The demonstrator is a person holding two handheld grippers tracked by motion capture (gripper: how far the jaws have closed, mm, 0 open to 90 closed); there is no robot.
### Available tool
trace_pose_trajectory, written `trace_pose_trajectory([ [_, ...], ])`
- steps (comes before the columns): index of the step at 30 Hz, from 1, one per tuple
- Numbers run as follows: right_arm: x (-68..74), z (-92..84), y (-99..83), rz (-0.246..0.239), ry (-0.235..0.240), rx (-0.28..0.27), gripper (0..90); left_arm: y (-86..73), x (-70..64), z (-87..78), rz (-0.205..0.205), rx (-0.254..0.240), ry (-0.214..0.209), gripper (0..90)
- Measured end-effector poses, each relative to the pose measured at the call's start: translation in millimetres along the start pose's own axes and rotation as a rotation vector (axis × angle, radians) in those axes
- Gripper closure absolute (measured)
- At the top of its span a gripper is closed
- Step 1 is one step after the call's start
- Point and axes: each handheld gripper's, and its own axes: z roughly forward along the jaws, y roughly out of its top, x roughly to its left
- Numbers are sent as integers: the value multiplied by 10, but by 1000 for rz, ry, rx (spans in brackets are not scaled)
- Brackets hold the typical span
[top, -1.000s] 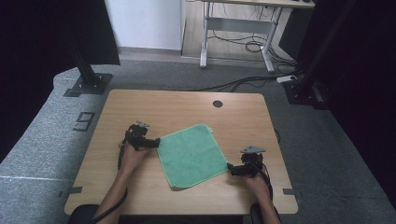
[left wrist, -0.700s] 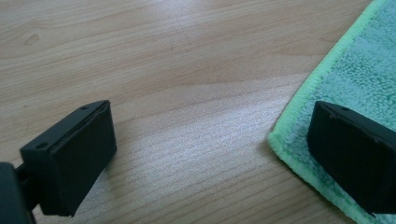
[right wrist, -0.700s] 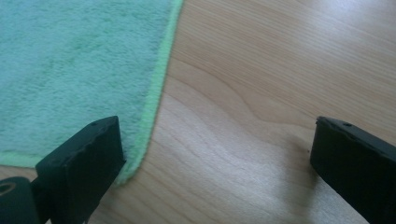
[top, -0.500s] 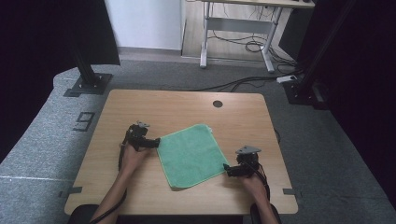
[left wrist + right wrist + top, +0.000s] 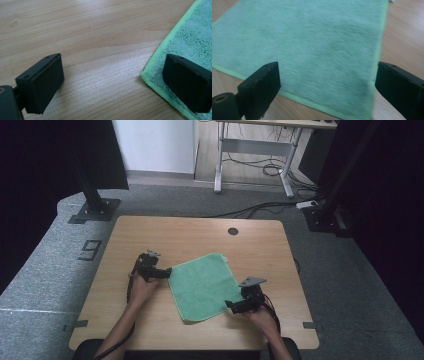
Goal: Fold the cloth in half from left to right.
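A green cloth (image 5: 202,285) lies flat and skewed on the wooden table (image 5: 200,235). My left gripper (image 5: 165,273) is open at the cloth's left corner. In the left gripper view, one jaw hangs over the corner of the cloth (image 5: 190,42) and the other over bare wood, with the left gripper (image 5: 112,82) wide apart. My right gripper (image 5: 231,306) is open at the cloth's near right corner. Its jaws have just been closing a little. In the right gripper view, the right gripper (image 5: 327,87) straddles the corner of the cloth (image 5: 312,37) without pressing on it.
A round cable hole (image 5: 233,231) sits near the table's far edge. On the grey floor, a black stand base (image 5: 94,210) is at the far left, with a desk frame (image 5: 252,165) and loose cables behind the table.
My right gripper has slid left from beside the cloth onto its near right corner. The left gripper and the cloth have stayed where they were.
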Motion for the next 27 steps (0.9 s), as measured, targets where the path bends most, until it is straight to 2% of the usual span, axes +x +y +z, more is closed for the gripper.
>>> trace_pose_trajectory([
  [6, 168, 69, 88, -44, 78, 4, 134, 0, 0, -1, 1, -1, -1, 41],
  [14, 439, 156, 193, -98, 159, 0, 174, -2, 0, -3, 5, -1, -2, 47],
  [15, 439, 156, 193, -98, 159, 0, 174, -2, 0, -3, 5, -1, -2, 47],
  [16, 516, 169, 225, -124, 176, -1, 193, -1, 1, -3, 5, -1, -2, 47],
  [24, 787, 217, 346, -180, 271, -10, 306, -3, -2, -4, 6, -5, -4, 50],
  [27, 892, 262, 383, -205, 303, 6, 357, -9, -8, -14, 18, -15, -15, 94],
])
